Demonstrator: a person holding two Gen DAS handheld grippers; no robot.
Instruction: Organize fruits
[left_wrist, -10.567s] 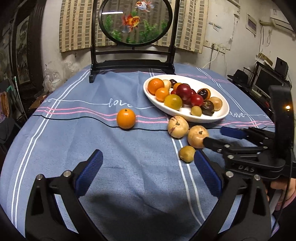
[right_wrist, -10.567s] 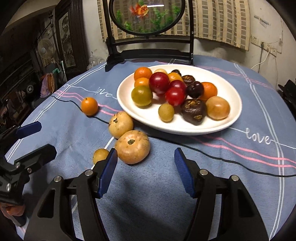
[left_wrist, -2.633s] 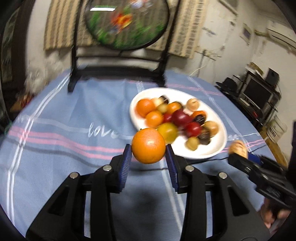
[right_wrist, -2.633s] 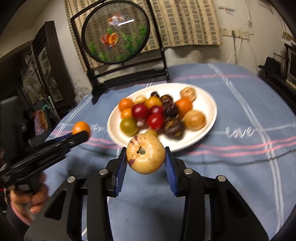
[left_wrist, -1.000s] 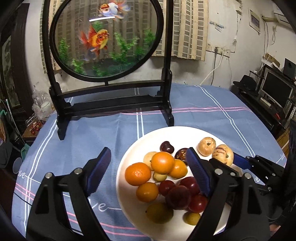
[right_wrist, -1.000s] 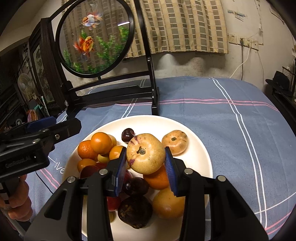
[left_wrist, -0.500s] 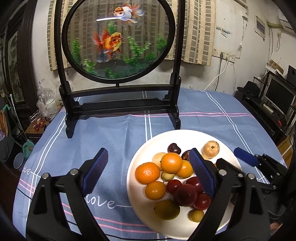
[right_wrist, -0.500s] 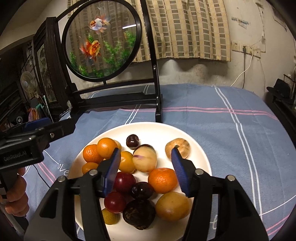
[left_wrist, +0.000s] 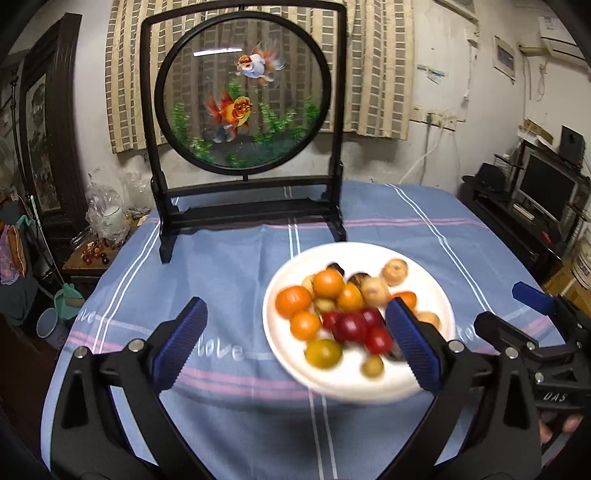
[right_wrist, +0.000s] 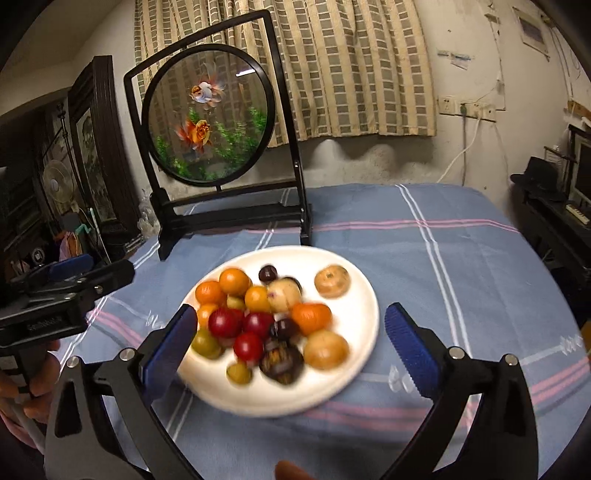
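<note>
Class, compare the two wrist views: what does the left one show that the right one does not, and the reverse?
Left only: a blue cup beside the table and a dark monitor at far right. Right only: a fan at far left and a wall socket. Both: the white plate of fruit, the goldfish screen, and both grippers, left and right, opening, nothing between them.

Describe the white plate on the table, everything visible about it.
The white plate is a wide, shallow, smooth dish, ceramic by the look, slightly blurred in both views. It lies flat on the blue striped tablecloth, just in front of the black stand of the round goldfish screen. It carries a heap of small fruits, orange, red, dark purple, tan and yellow-green, crowded toward its left side in the right wrist view, with bare rim on the right. Neither gripper touches it.
</note>
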